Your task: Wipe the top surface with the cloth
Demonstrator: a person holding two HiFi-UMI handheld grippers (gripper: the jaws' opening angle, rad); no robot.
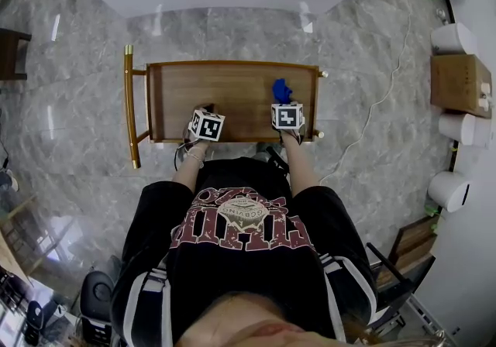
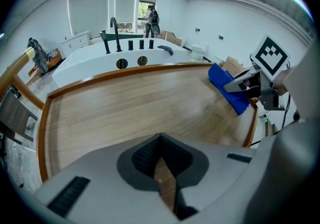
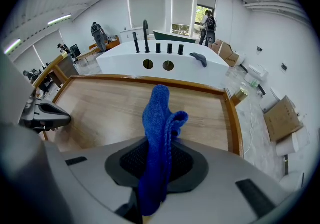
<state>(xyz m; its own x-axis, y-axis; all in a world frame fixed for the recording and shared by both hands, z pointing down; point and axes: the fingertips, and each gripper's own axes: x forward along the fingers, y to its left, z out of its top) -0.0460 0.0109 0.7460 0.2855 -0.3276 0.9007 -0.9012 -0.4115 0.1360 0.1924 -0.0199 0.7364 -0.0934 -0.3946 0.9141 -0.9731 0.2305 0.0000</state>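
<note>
- Grips the blue cloth [image 3: 159, 118] upright in the right gripper [image 1: 285, 105], over the right side of the rimmed wooden counter [image 2: 125, 108].
- Holds the left gripper [image 2: 160, 140] clenched, empty, over the counter's near left part.

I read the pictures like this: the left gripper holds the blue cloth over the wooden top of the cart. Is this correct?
Not quite. It is the right gripper that holds the blue cloth, as the right gripper view shows. The left gripper has nothing between its jaws. The rest stands: the cloth is over the wooden top.
</note>
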